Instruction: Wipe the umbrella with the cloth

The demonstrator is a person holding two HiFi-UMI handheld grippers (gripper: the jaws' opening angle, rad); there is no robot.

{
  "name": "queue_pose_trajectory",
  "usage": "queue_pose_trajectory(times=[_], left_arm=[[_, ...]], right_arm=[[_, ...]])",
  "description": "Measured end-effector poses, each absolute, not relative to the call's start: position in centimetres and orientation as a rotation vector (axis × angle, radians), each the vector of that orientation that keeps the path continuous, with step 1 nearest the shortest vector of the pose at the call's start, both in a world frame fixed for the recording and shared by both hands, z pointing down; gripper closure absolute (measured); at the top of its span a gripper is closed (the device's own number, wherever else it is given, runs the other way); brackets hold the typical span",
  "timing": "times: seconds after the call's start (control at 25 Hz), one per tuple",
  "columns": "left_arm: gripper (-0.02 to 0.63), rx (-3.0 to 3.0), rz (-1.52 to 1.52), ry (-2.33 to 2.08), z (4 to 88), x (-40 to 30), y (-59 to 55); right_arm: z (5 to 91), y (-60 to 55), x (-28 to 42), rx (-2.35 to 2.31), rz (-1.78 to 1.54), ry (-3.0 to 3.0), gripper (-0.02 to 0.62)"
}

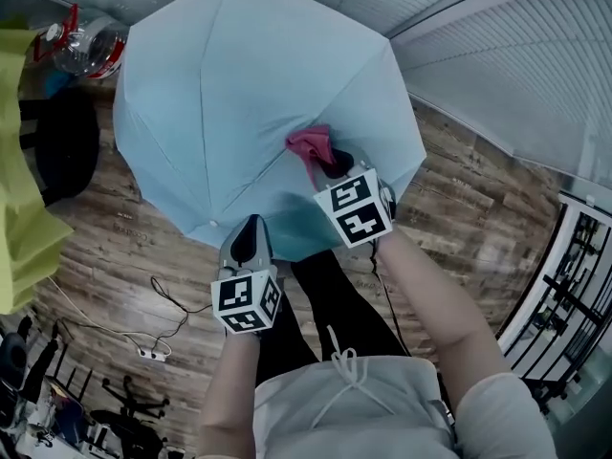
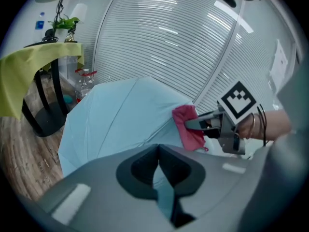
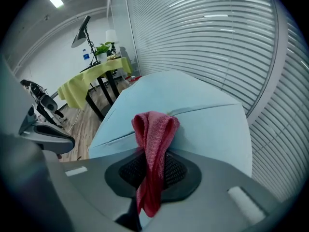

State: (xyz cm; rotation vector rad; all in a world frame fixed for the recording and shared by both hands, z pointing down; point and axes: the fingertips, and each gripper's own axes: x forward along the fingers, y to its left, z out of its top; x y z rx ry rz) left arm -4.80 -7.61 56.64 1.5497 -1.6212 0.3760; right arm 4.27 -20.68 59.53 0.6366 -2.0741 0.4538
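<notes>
In the head view, the pink cloth (image 1: 311,143) is held against the open umbrella (image 1: 239,94) at its four o'clock side by the right gripper (image 1: 330,165). In the left gripper view, the six o'clock rim is pinched by the left gripper (image 2: 158,150). In the right gripper view, the cloth is clamped between the jaws. Wiping is judged to be barely begun.

Umbrella (image 1: 239,94) is plain pale sky blue, no print. Cloth (image 1: 311,143) is pinkish red with a knitted look. The left gripper (image 1: 251,232) and right gripper (image 1: 332,167) are grey with dark pads, and their cubes have black-and-white square markers. Floor (image 1: 124,247) is brown wood-grain planks. Tablecloth (image 1: 19,161) is yellow-green, blinds (image 1: 535,55) are whitish stripes, trousers (image 1: 335,304) black.
</notes>
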Motion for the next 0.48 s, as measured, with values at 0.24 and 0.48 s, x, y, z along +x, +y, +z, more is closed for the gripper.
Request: queue_pose_trajectory(times=[0.24,0.48], left_arm=[[0.6,1.576,0.377,-1.62,55.8,-3.6,-11.1],[0.6,1.604,0.384,-1.617,55.5,-2.0,-13.8]], right_arm=[[58.1,-24.2,6.2,0.693,0.46,-2.064,0.537],[58.6,-28.2,9.7,0.792,0.457,-2.021,0.537]])
